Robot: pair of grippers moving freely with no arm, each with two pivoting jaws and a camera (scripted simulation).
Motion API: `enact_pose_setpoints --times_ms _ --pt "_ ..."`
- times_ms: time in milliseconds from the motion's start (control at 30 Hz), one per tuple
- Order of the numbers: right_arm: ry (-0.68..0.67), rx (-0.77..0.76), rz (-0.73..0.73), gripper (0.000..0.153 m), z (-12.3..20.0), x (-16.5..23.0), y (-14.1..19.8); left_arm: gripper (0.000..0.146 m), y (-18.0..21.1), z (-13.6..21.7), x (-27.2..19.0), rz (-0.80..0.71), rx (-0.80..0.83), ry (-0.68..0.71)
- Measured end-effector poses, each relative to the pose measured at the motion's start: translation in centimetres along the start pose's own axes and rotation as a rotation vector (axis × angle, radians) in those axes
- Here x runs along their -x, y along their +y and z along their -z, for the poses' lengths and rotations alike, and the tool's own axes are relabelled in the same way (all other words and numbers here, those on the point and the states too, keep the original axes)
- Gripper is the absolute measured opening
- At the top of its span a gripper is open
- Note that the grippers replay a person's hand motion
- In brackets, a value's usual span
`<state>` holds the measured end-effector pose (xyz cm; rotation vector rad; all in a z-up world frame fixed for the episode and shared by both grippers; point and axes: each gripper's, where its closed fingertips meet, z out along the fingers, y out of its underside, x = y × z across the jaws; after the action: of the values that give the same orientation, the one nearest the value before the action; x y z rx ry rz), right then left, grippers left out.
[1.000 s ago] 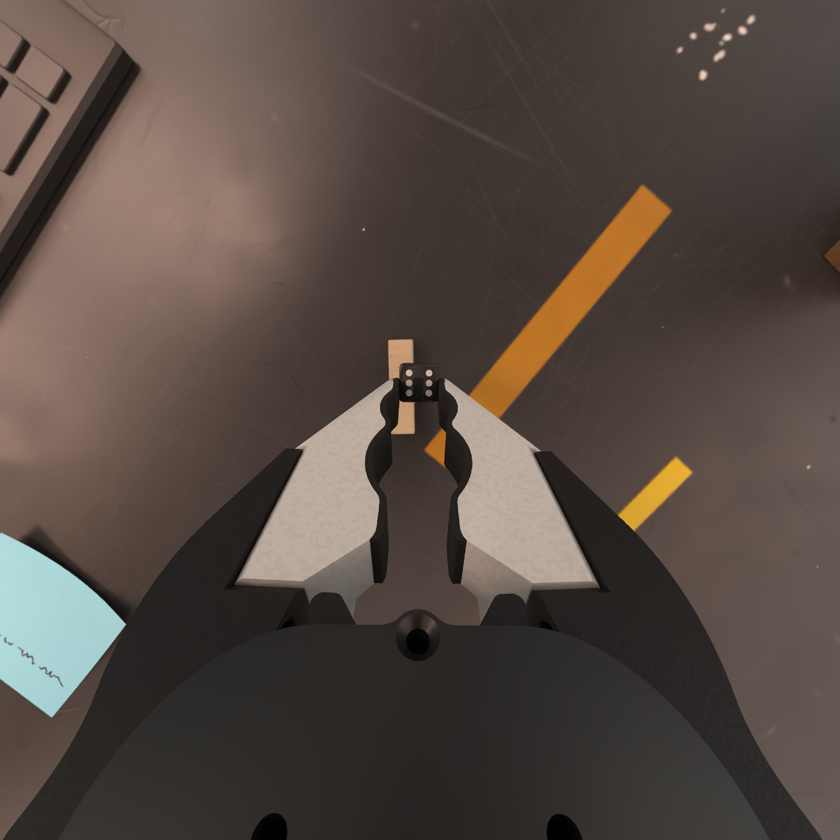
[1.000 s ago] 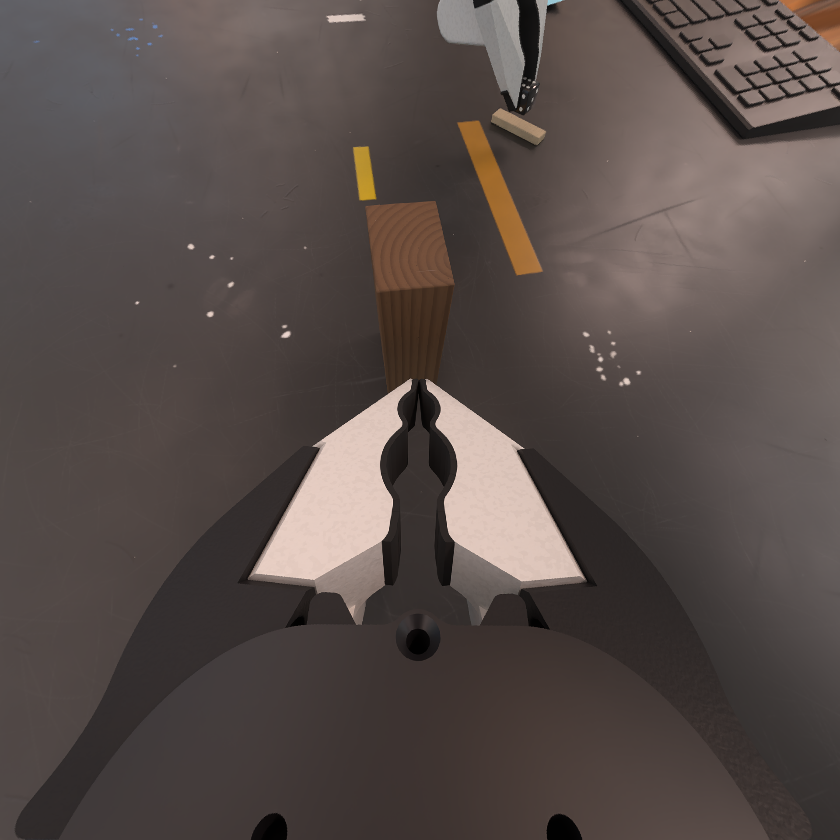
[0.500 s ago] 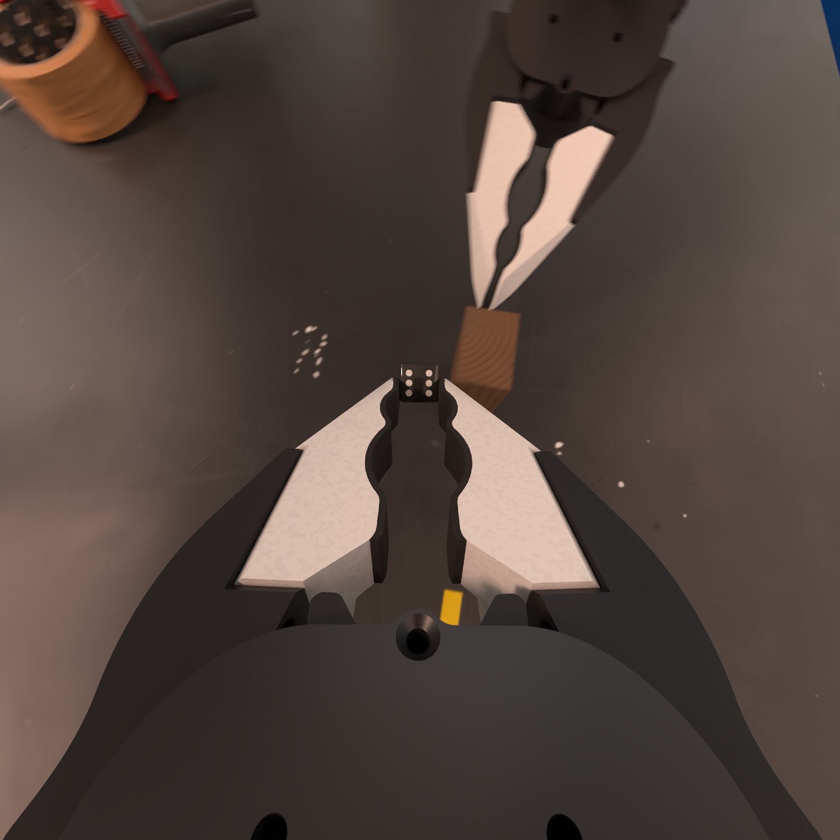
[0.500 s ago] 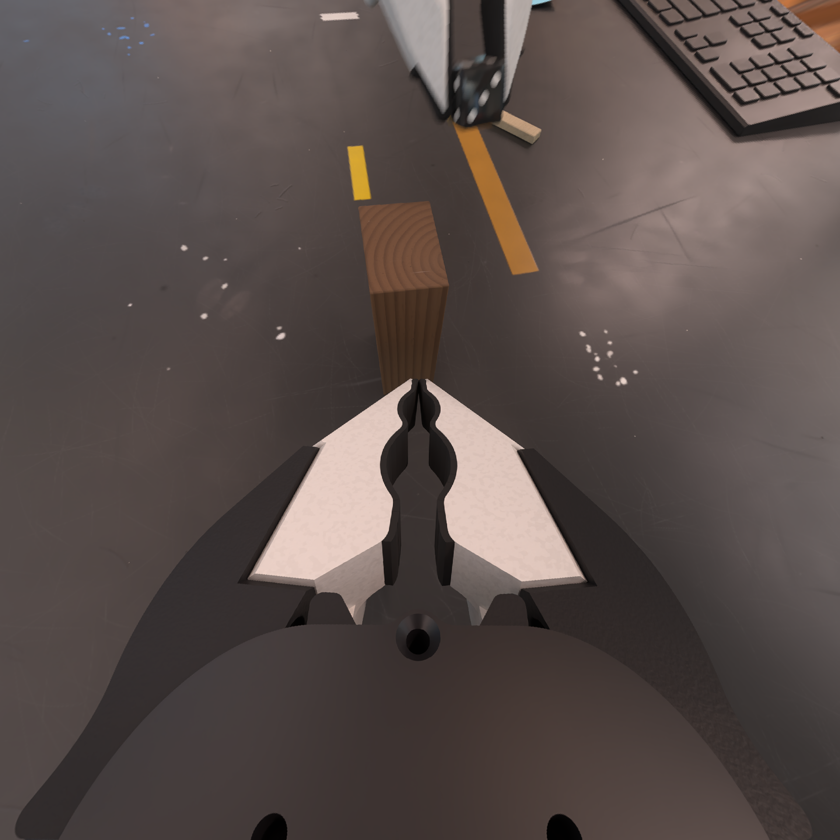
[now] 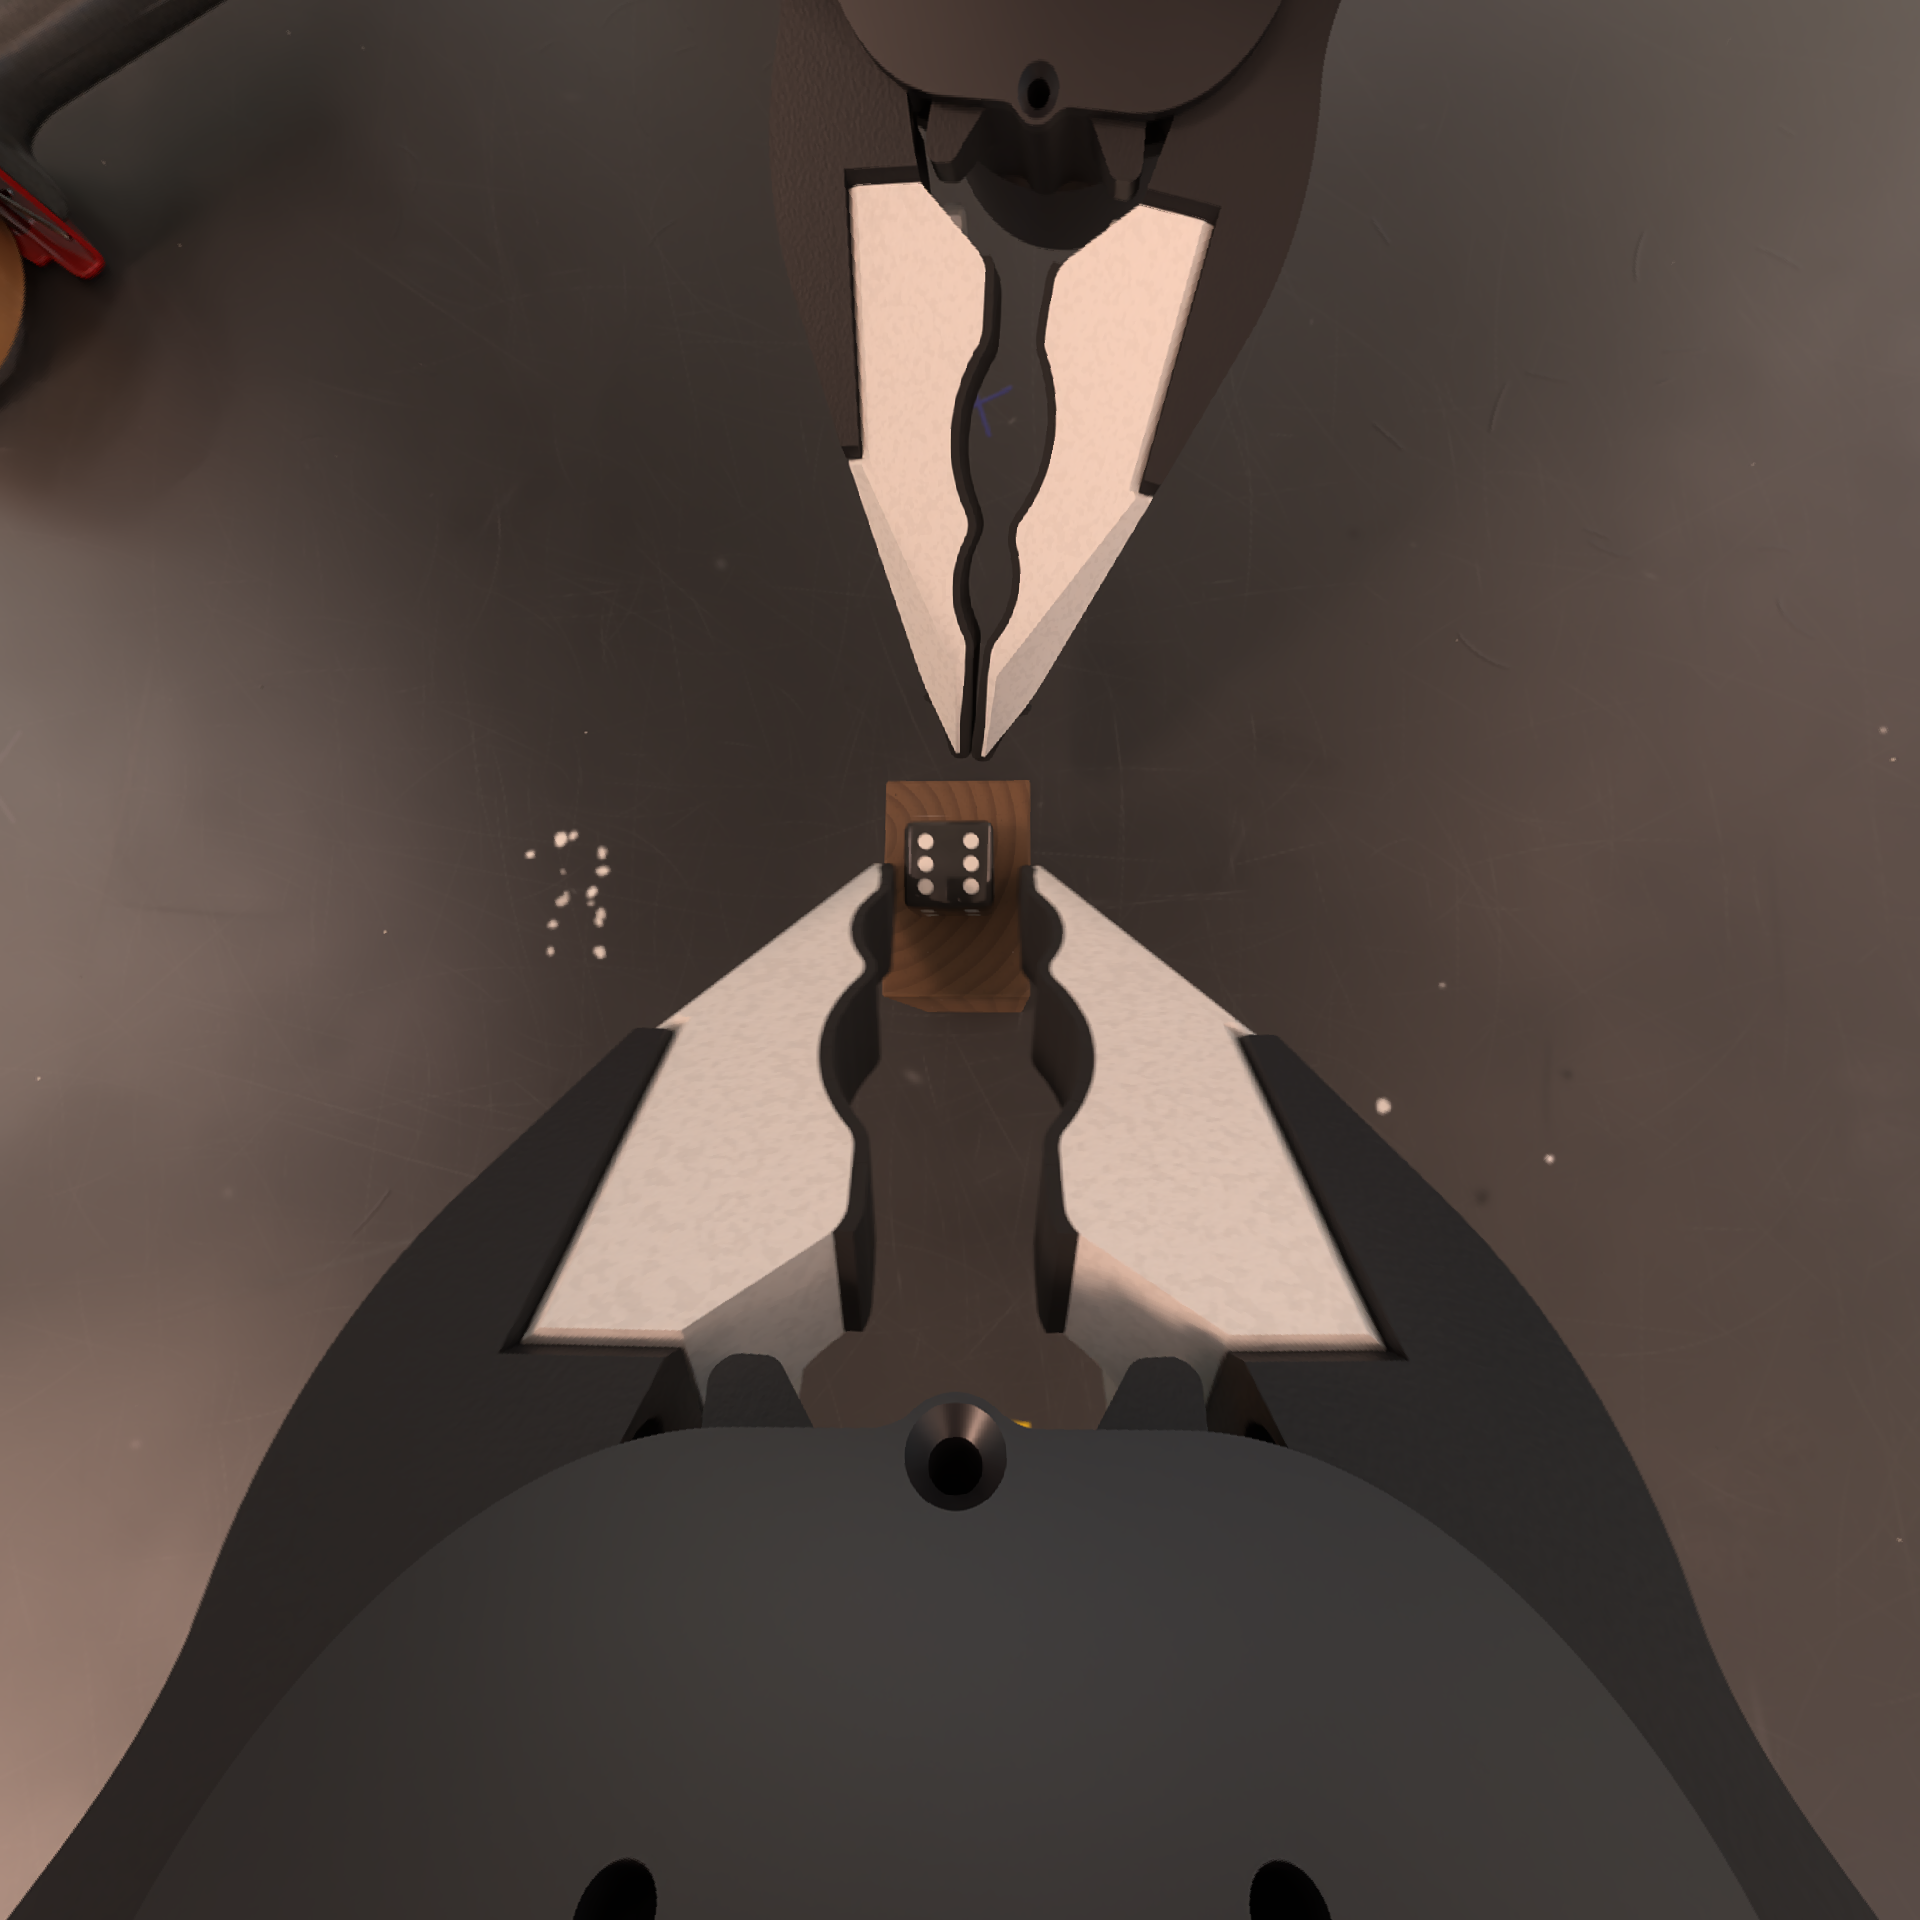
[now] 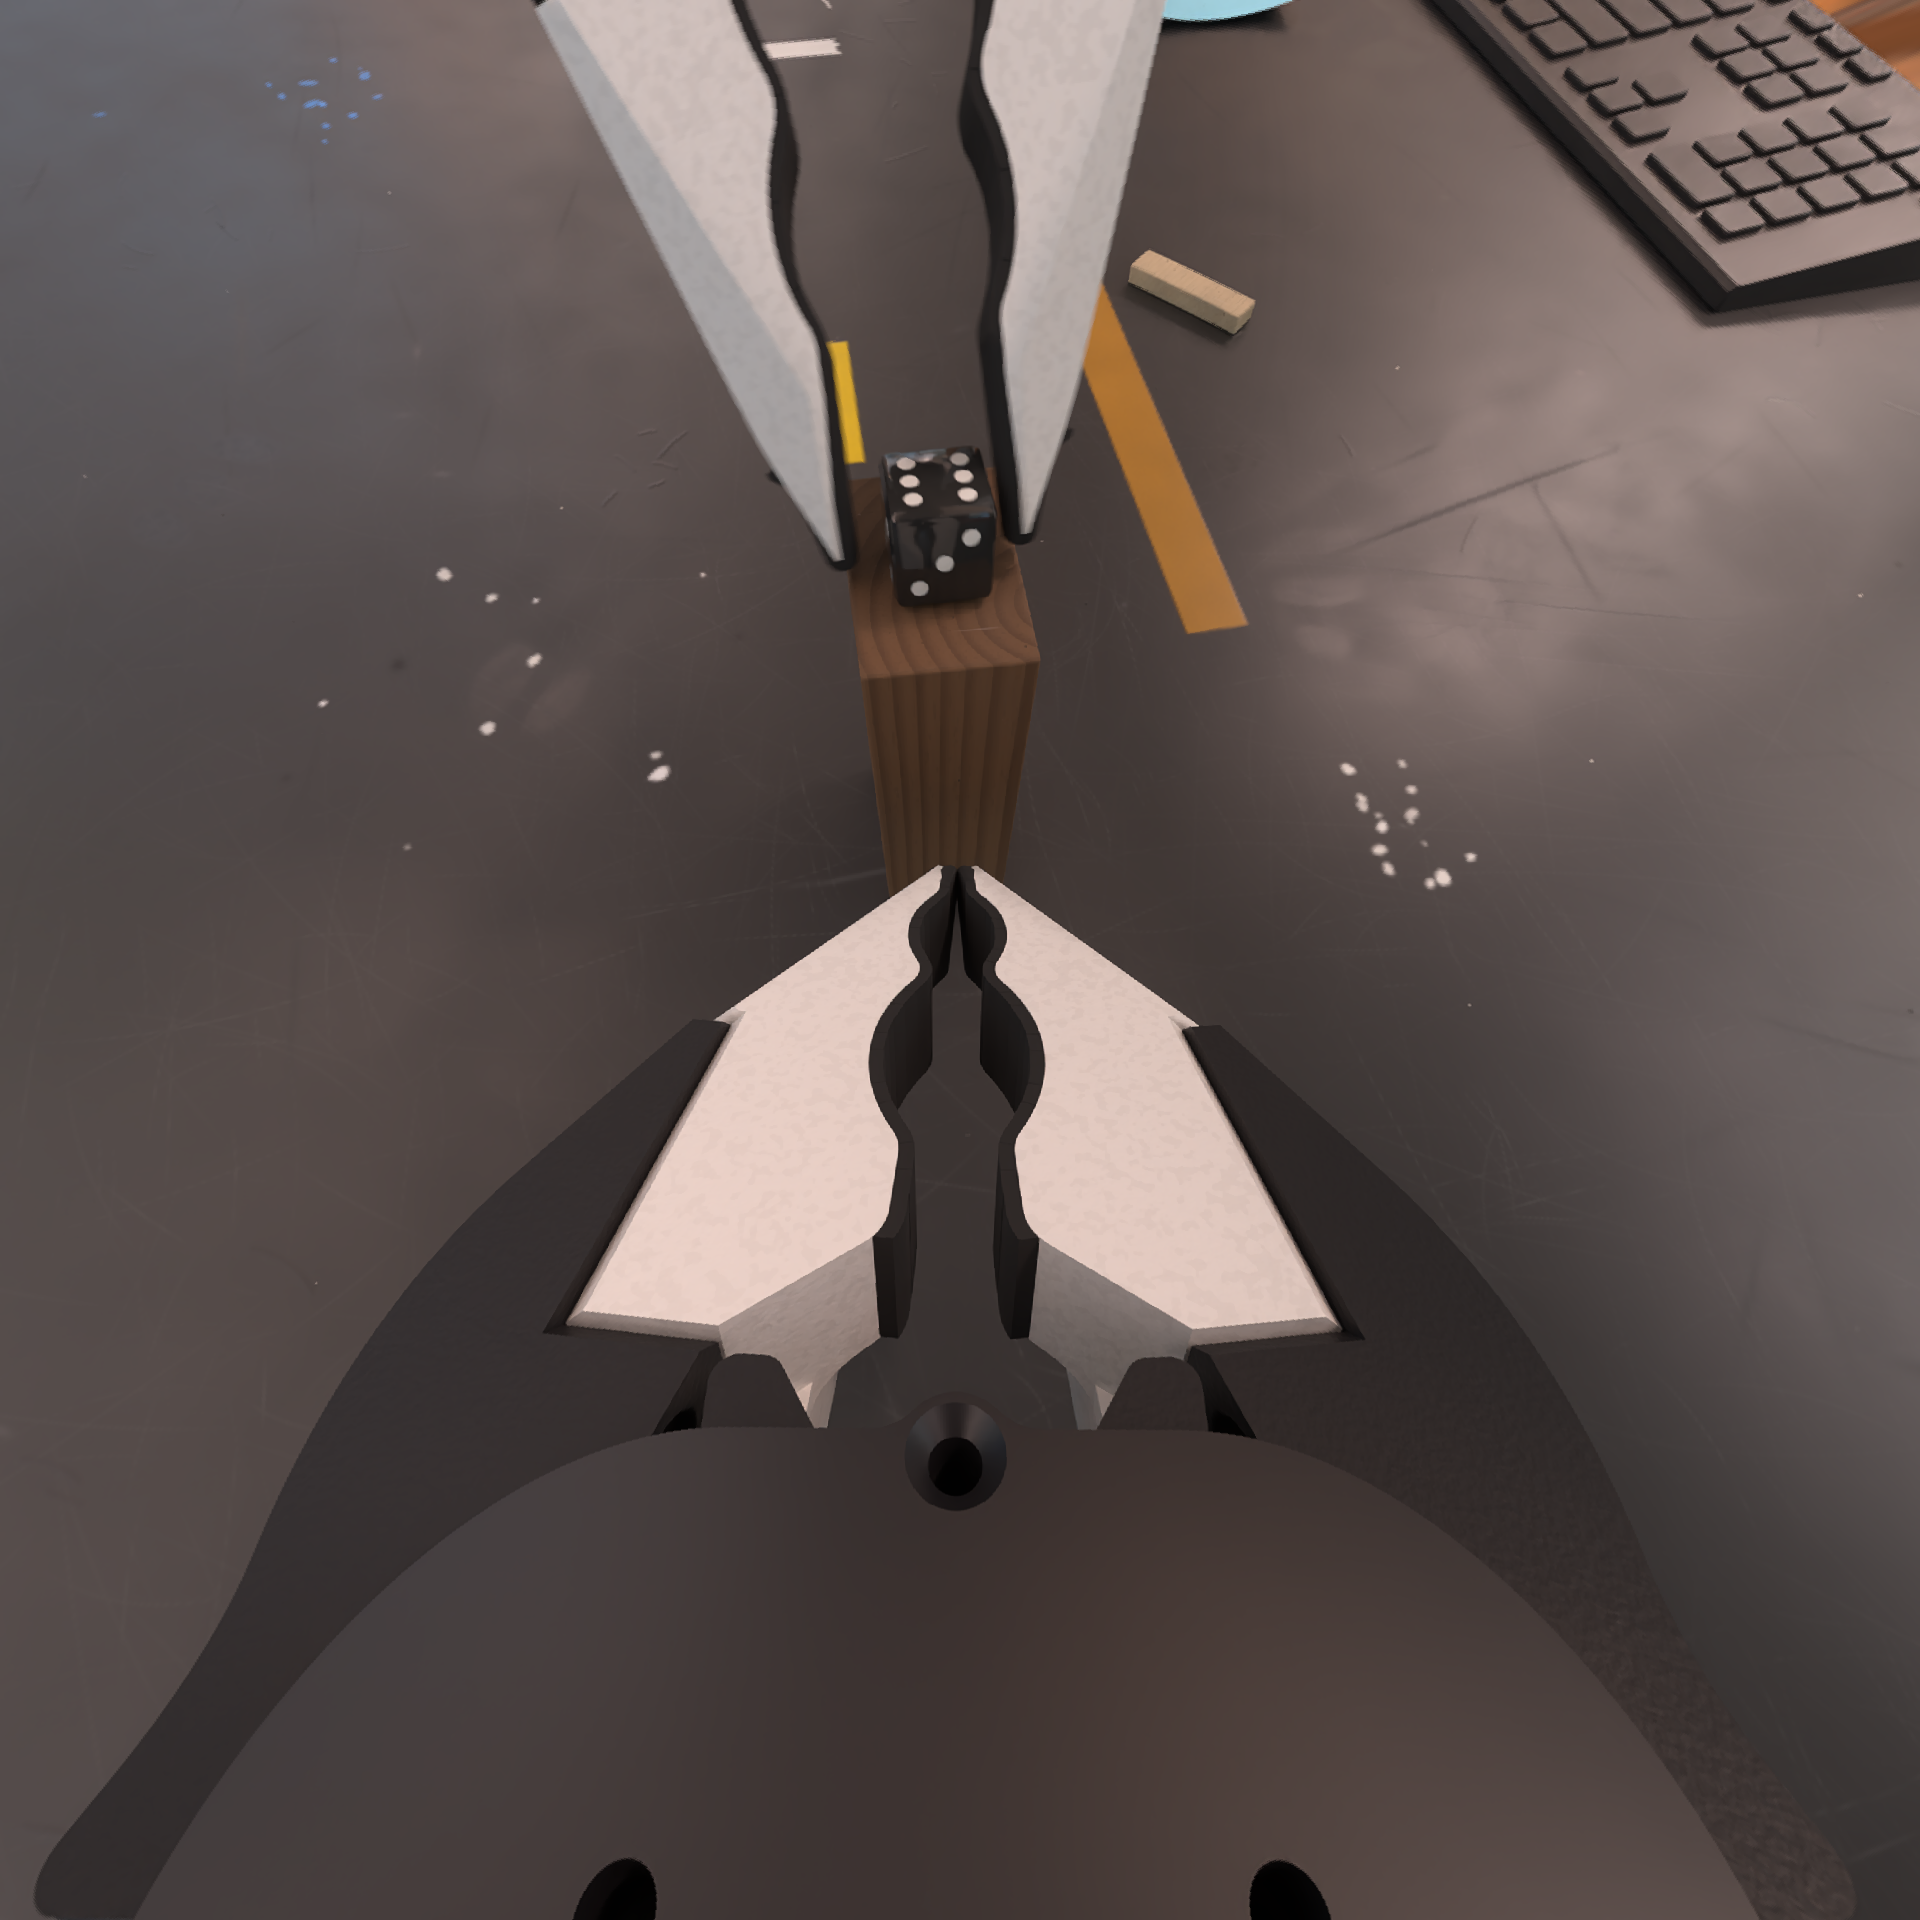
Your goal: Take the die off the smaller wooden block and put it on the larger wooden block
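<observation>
Specks of white paint (image 6: 488, 603) dot the dark surface (image 6: 312, 935) at the left of the right wrist view. Right of them, in the middle, the larger wooden block (image 6: 951, 727) stands upright, dark brown, with the black die (image 6: 938, 525) resting on its top face, six pips up. The left gripper (image 6: 925, 540) reaches down from the far side with its jaws apart, one fingertip on each side of the die and a clear gap on both sides. In the left wrist view the die (image 5: 947, 865) sits on the block (image 5: 956, 956) between those spread tips (image 5: 956, 883). The right gripper (image 6: 956, 873) points at the block's near side, low down, its jaws together on nothing. Further right lie an orange tape strip (image 6: 1158, 468), the smaller wooden block (image 6: 1192, 291), pale and bare, and at the far right a dark keyboard (image 6: 1714, 135).
</observation>
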<state>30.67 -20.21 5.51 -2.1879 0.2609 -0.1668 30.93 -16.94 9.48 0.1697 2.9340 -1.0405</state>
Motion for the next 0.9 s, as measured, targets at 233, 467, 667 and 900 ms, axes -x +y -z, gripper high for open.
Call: enact_pose_setpoints --times_ms 233,467,667,900 --pt "-0.001 0.000 0.000 0.000 0.0 0.0 0.0 0.040 0.2 0.0 0.0 -0.016 0.007 -0.006" --pt "-0.003 0.000 0.002 0.000 0.0 0.1 0.0 0.037 0.4 0.1 0.1 -0.027 0.009 -0.019" --pt "-0.006 -0.002 0.016 0.000 0.0 0.2 0.0 0.044 1.8 -0.2 -0.3 -0.027 0.081 0.013" --pt "-0.012 -0.010 0.030 0.000 0.0 0.4 -0.2 0.027 3.0 1.0 0.7 0.025 0.099 -0.025"
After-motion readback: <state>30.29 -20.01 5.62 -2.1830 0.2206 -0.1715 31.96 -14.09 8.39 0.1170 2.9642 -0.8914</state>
